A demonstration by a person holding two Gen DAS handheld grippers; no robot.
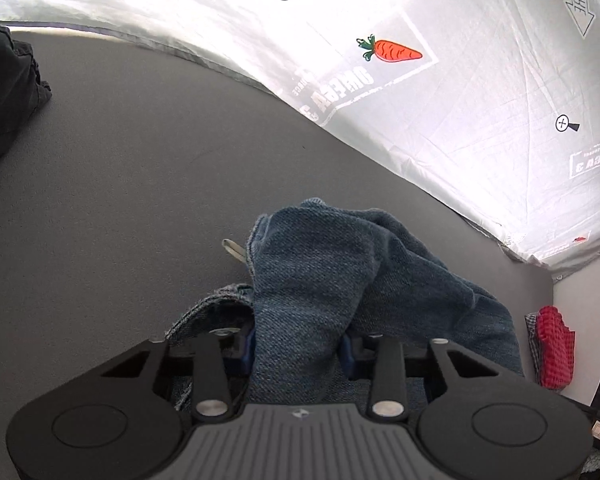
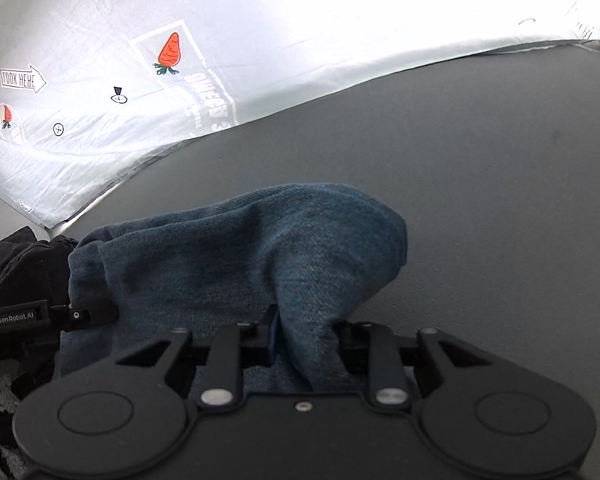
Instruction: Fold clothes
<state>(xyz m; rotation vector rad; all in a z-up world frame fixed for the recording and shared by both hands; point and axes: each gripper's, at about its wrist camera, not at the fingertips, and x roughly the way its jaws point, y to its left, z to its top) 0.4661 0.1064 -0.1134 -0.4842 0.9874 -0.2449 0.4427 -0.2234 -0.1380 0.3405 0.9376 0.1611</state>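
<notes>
Starting only: both tools, left tool (image 1: 298, 346) & right tool (image 2: 306, 340), pinch bunched jeans (image 1: 320, 272) over the worktop (image 1: 120, 160), no fold made yet, pile waiting.

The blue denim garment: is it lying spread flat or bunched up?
Bunched up. The blue denim garment rises in rumpled folds off the grey surface, pinched in both the left tool and the right tool.

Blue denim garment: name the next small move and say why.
Probably lift both tools together and draw them apart. The left tool and right tool each pinch the blue denim garment, which hangs bunched over the grey tabletop.
</notes>
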